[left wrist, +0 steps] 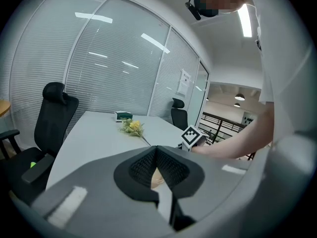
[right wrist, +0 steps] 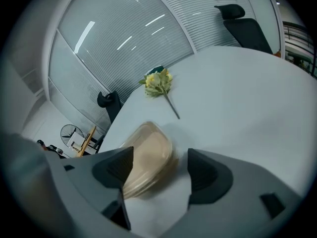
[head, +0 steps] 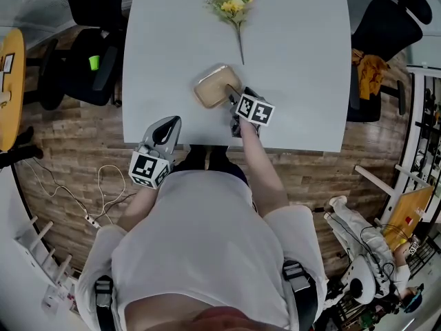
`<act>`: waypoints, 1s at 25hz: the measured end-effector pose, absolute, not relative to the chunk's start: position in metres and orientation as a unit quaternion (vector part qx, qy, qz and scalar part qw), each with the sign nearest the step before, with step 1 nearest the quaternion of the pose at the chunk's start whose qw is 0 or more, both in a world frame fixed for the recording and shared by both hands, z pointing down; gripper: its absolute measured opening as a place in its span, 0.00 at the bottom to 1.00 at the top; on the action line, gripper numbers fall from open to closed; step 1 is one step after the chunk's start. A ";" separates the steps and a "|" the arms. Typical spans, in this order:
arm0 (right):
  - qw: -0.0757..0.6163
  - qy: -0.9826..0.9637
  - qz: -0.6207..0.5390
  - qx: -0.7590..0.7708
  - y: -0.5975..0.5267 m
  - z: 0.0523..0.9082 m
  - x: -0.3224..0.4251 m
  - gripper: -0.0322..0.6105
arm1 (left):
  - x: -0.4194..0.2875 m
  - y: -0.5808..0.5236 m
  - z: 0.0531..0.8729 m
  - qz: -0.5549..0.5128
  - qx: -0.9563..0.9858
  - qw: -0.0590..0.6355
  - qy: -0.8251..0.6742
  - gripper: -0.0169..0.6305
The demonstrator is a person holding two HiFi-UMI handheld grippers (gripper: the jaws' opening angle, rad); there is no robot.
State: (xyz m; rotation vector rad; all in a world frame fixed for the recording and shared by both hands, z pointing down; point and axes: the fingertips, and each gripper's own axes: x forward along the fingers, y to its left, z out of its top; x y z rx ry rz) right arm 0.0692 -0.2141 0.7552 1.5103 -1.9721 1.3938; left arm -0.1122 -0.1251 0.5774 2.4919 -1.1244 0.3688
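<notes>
A shallow tan see-through container (head: 215, 85) lies on the white table (head: 296, 67), close to its front edge. My right gripper (head: 234, 98) is at the container's right side with its marker cube (head: 255, 110) behind it. In the right gripper view this gripper (right wrist: 159, 162) is open and the container (right wrist: 146, 155) lies between and ahead of the jaws, close against the left one. A sprig of yellow flowers (head: 233, 5) lies farther back. My left gripper (head: 167, 124) hovers at the table's front edge, left of the container, shut (left wrist: 156, 155) on nothing.
Black office chairs stand to the left (head: 89, 61) and at the back right (head: 386, 26) of the table. A small green box (left wrist: 123, 115) sits at the far end behind the flowers (left wrist: 132, 127). A yellow round table (head: 10, 81) is at the far left; cables lie on the wooden floor (head: 89, 192).
</notes>
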 end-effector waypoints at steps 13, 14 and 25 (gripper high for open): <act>0.135 -0.678 0.511 0.512 -0.216 0.762 0.063 0.53 | -0.116 -0.129 0.580 0.132 0.886 0.194 -0.399 0.04; 0.136 -0.678 0.510 0.512 -0.217 0.763 0.064 0.53 | -0.117 -0.129 0.581 0.132 0.886 0.194 -0.399 0.04; 0.122 -0.676 0.510 0.518 -0.216 0.765 0.068 0.50 | -0.120 -0.128 0.584 0.132 0.882 0.201 -0.405 0.04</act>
